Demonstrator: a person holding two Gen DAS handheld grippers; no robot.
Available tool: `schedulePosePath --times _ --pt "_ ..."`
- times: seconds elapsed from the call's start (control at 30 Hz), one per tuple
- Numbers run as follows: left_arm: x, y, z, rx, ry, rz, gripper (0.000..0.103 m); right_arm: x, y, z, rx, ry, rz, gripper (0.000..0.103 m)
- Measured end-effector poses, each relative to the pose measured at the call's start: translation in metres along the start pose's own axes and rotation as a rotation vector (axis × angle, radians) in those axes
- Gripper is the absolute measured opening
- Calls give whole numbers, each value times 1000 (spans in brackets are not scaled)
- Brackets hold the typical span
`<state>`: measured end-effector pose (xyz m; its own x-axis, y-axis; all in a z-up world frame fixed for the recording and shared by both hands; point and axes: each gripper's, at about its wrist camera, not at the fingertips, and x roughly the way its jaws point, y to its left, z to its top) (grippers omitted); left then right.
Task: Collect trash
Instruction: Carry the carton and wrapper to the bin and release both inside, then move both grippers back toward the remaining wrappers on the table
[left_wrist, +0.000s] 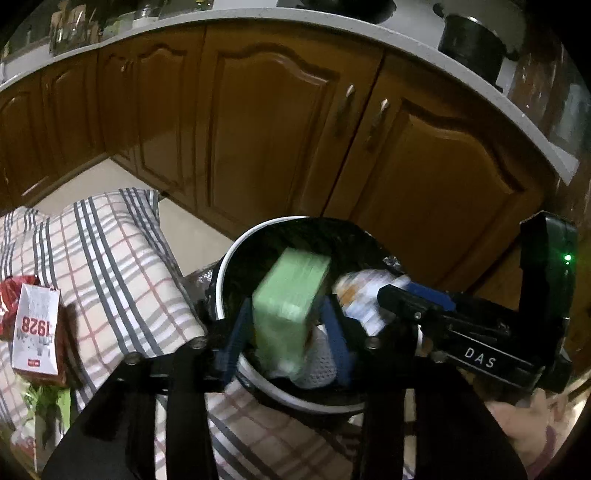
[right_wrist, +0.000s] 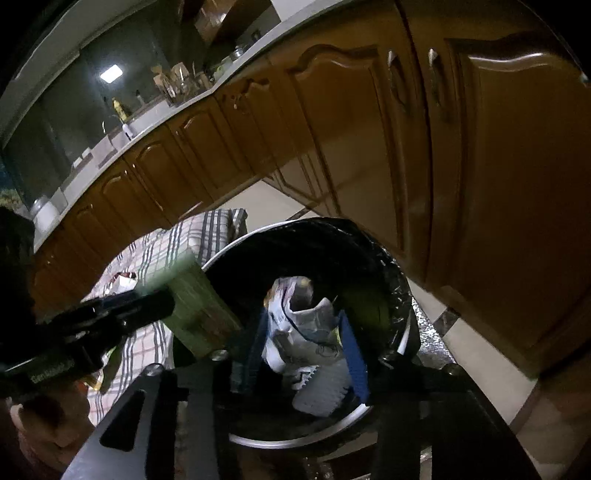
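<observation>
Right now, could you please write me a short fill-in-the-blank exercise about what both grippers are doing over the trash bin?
1. The left gripper holds a carton coloured ____.
2. The right gripper holds a crumpled white wrapper directly above the ____.
3. The bin is lined with a bag coloured ____.
4. A packet lying on the checked cloth is printed with the number ____.

Missing words: green; bin; black; 1928
</observation>
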<state>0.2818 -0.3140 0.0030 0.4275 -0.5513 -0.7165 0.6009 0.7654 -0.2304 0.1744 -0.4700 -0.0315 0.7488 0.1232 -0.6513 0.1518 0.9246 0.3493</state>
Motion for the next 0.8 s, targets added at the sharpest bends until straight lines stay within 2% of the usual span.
schedulePosePath --times 0.07,0.2,0.33,0.4,0.6,0.8 --pt "-6 3 -3 -13 -16 -3 57 -3 -2 -1 14 -16 8 54" --pt "-12 5 -6 -28 -24 -14 58 -9 -6 -3 47 -46 21 62" --pt "-24 11 -15 -59 -41 -18 58 -16 -5 -3 71 -70 40 64" --pt "-30 15 -20 -70 -51 -12 58 -21 -3 -5 79 -90 46 70" --pt "-59 32 -40 -105 -94 21 58 -36 8 -15 107 -156 89 75" --pt "-92 55 -63 -161 -145 66 59 -37 26 -31 121 -162 145 78"
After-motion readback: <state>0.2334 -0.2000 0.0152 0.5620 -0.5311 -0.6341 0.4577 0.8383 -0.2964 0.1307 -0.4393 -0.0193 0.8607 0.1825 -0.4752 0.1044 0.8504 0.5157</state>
